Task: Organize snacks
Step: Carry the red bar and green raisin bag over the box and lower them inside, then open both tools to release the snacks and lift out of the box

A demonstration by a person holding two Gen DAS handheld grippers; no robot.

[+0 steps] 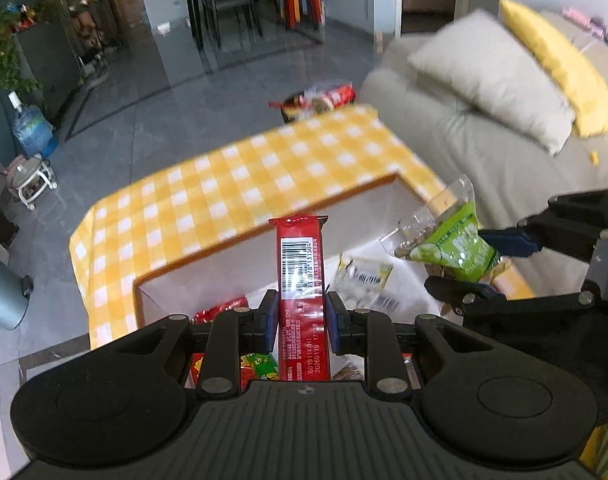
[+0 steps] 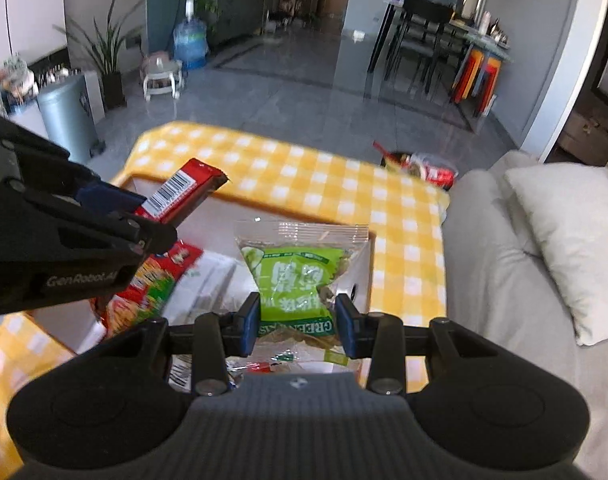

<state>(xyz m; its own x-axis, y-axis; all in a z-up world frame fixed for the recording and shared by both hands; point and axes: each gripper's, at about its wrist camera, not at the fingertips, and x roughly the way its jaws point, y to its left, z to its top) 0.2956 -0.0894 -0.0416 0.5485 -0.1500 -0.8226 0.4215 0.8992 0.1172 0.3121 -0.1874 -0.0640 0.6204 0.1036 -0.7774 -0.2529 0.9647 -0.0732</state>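
My left gripper (image 1: 300, 320) is shut on a long red snack bar (image 1: 301, 264) with a barcode, held above a white box (image 1: 264, 256) with a wooden rim. The bar also shows in the right wrist view (image 2: 180, 194). My right gripper (image 2: 298, 320) is shut on a green pea snack bag (image 2: 294, 276) above the same box (image 2: 370, 276); the bag also shows in the left wrist view (image 1: 452, 240). Inside the box lie a red snack pack (image 2: 144, 292) and a white packet (image 1: 364, 280).
The box stands on a table with a yellow checked cloth (image 1: 232, 184). A red snack bag (image 1: 320, 98) lies beyond the table's far edge. A grey sofa (image 1: 504, 168) with grey and yellow cushions stands on the right. A grey bin (image 2: 68, 112) stands at the left.
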